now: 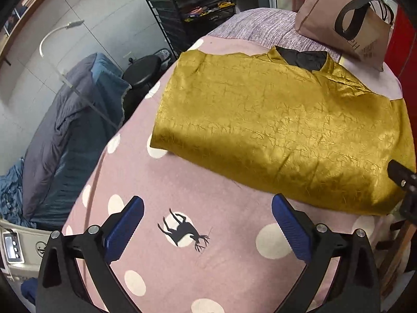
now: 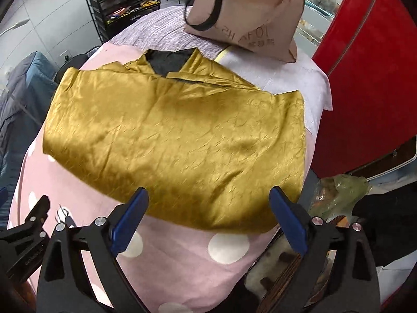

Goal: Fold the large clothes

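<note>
Pink polka-dot bedding (image 1: 182,274) is lying beneath both tools, a deer print sitting between the fingers of the left gripper (image 1: 207,224), which is hovering wide apart and holding nothing. Just ahead of the right gripper (image 2: 208,215), also gaping wide and empty, the mustard satin garment (image 2: 169,135) is resting flat, partly folded, dark lining showing at its far collar. It is looking light, limp and slippery; pinching the near hem at its corners seems wisest. Farther off, a brown paper bag (image 2: 250,23) is standing, its contents hidden.
</note>
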`<state>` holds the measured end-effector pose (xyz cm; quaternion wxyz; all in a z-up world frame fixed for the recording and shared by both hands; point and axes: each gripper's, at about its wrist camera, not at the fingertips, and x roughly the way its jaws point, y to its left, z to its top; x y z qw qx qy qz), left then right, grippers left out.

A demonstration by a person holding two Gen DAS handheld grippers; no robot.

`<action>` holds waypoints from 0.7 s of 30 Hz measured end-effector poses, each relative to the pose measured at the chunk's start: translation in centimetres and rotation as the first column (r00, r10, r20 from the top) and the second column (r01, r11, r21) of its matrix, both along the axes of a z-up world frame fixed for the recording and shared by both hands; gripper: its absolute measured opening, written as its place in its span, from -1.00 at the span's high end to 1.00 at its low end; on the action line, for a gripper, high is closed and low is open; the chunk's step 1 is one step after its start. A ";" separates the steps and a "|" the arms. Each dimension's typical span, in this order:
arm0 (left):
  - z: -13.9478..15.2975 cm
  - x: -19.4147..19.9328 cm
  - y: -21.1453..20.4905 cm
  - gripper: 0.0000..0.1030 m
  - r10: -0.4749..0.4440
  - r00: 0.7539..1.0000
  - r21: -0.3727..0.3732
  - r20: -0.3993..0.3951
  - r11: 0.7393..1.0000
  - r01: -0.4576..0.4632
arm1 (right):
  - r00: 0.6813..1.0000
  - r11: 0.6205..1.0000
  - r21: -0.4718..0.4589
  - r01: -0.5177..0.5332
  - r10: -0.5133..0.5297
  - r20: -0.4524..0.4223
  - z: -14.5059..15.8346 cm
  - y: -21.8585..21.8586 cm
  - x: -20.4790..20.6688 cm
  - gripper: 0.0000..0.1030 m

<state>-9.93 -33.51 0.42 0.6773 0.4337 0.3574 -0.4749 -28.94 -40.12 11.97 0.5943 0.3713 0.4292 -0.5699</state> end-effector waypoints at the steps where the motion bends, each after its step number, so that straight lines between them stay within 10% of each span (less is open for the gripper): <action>1: 0.1 0.1 0.1 -0.88 0.004 1.000 -0.001 -0.005 1.000 -0.004 | 1.000 1.000 -0.003 -0.002 0.002 -0.005 0.1 0.2 0.1 -0.79; 21: 0.2 -1.9 0.5 -0.88 -0.072 0.996 0.017 -0.061 0.997 0.073 | 1.000 1.000 0.010 -0.001 0.001 -0.004 0.7 1.6 0.7 -0.79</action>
